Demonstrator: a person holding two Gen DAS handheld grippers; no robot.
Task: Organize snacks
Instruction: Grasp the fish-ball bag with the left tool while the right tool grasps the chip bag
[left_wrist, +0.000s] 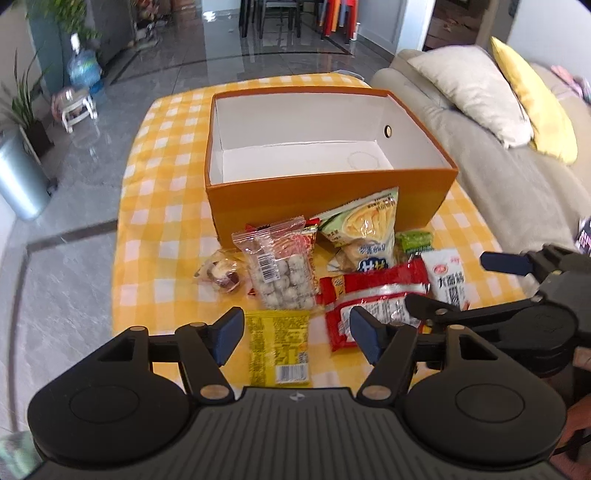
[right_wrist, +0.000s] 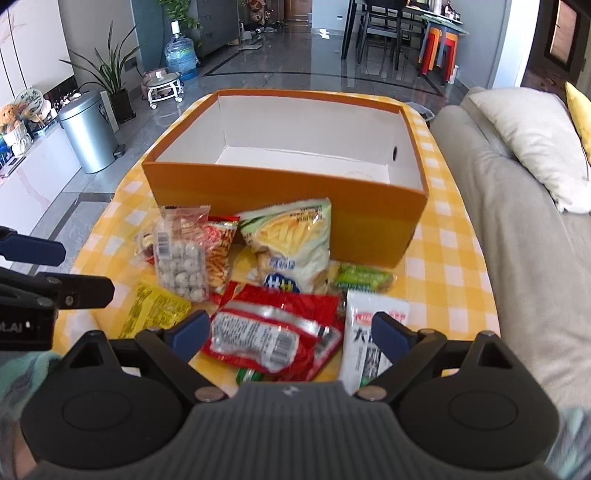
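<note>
The snacks are lying in a heap on the checked surface (right_wrist: 443, 280) just in front of the orange box (right_wrist: 280, 206), which is sitting empty. Both claws are hanging wide open and holding nothing — the left claw (left_wrist: 297, 334) over the yellow packet (left_wrist: 277, 347), the right claw (right_wrist: 291, 332) over the red packet (right_wrist: 273, 332). I am thinking the best way is going down slowly on one packet — pinching its flat middle, then lifting it over the box wall.
</note>
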